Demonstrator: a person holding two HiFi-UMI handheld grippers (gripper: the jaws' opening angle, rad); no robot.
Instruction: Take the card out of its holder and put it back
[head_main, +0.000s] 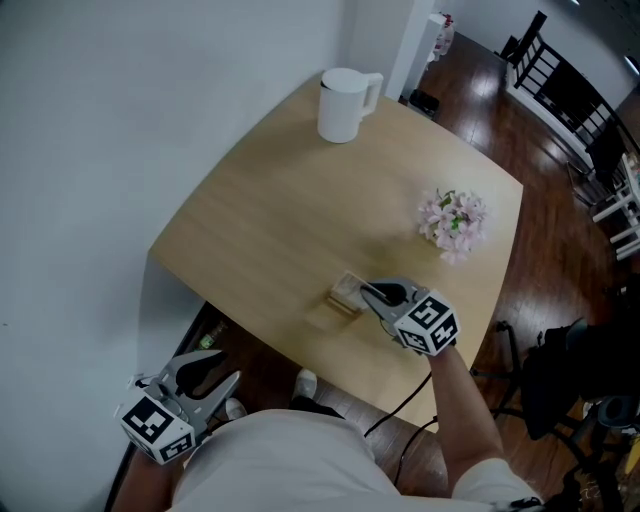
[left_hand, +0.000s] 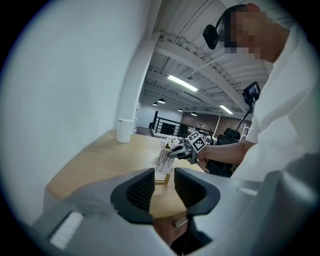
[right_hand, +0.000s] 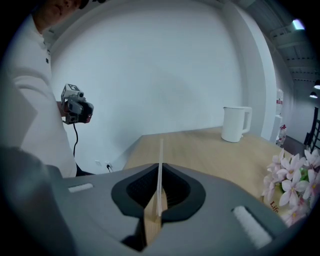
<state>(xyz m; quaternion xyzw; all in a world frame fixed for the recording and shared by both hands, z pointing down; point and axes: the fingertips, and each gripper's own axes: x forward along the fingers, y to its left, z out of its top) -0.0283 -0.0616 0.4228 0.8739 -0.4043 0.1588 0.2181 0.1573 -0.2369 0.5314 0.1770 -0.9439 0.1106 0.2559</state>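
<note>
A white card (right_hand: 160, 155) stands edge-on between the pads of my right gripper (right_hand: 160, 185), which is shut on it. A small wooden holder (right_hand: 151, 222) shows right under the card's lower edge. In the head view the right gripper (head_main: 366, 292) reaches to the holder (head_main: 345, 295) near the table's front edge, with a faint shadow beside it; whether the holder rests on the table I cannot tell. From the left gripper view the card (left_hand: 162, 159) stands upright with the right gripper (left_hand: 175, 152) at its top. My left gripper (head_main: 226, 366) hangs open, with nothing in it, off the table at the lower left.
A white kettle (head_main: 343, 105) stands at the far edge of the wooden table (head_main: 270, 210). A bunch of pink flowers (head_main: 455, 222) sits at the right side. A white wall runs along the left. Dark wooden floor and chairs lie beyond the table to the right.
</note>
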